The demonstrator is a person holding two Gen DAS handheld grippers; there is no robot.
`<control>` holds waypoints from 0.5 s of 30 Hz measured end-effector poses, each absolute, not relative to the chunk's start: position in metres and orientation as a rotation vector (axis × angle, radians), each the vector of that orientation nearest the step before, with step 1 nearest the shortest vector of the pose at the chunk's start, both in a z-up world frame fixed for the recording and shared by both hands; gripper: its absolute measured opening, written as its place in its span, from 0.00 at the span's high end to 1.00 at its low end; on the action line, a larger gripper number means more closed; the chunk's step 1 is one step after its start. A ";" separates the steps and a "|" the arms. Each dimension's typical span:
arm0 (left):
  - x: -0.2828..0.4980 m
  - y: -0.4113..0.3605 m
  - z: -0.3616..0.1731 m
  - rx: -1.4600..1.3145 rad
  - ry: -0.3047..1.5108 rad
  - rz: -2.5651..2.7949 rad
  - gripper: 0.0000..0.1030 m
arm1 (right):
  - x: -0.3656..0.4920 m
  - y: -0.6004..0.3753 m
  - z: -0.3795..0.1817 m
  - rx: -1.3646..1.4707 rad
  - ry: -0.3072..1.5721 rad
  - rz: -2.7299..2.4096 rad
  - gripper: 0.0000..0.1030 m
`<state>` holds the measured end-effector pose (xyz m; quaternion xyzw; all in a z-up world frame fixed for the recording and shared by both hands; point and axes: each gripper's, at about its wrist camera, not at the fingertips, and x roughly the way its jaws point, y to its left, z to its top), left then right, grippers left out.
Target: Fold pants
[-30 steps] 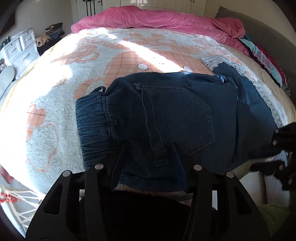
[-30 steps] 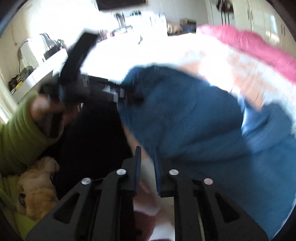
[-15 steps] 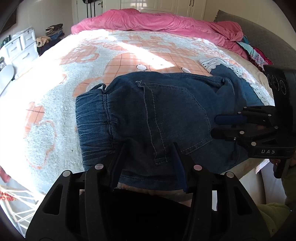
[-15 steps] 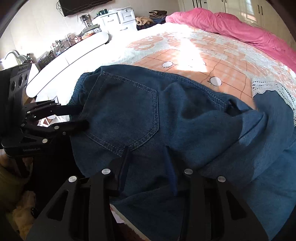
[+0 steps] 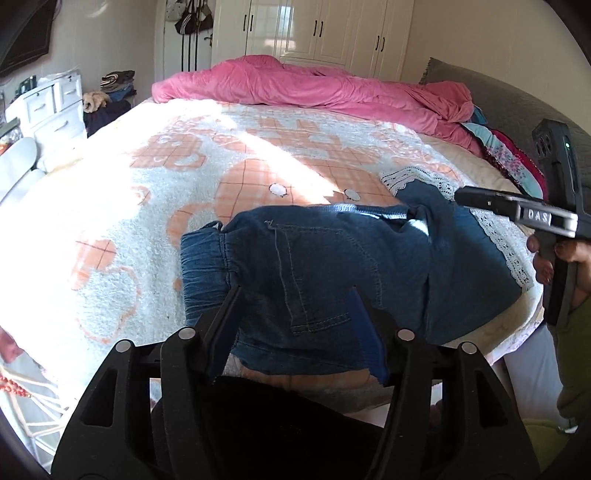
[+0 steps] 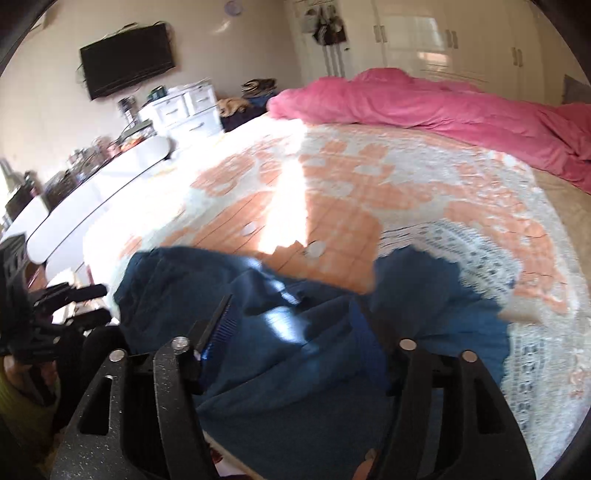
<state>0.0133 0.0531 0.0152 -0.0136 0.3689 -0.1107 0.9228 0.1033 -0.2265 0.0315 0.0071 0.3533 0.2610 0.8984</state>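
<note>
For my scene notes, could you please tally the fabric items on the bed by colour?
Blue: 1, the jeans
Pink: 1, the duvet
Orange and white: 1, the blanket
White: 1, the lace cloth
Total: 4

Harsh sunlight blows out the bedspread [image 5: 110,206]; right view seems motion-blurred.

Blurred pants [image 6: 295,387] between spread claw [image 6: 293,317] fingers [image 6: 216,325]

Home bedroom, bed [image 5: 110,206] with pink duvet [image 5: 317,88], white wardrobe [image 5: 317,29], wall television [image 6: 127,61]
</note>
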 end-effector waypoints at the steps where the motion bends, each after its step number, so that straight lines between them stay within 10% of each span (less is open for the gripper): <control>1: 0.013 0.051 0.018 -0.032 0.752 -0.235 0.49 | 0.108 -0.232 0.033 0.022 0.724 0.534 0.37; 15: 0.042 -0.011 0.035 -0.037 0.786 -0.432 0.42 | 0.172 -0.272 0.061 -0.025 0.703 0.353 0.31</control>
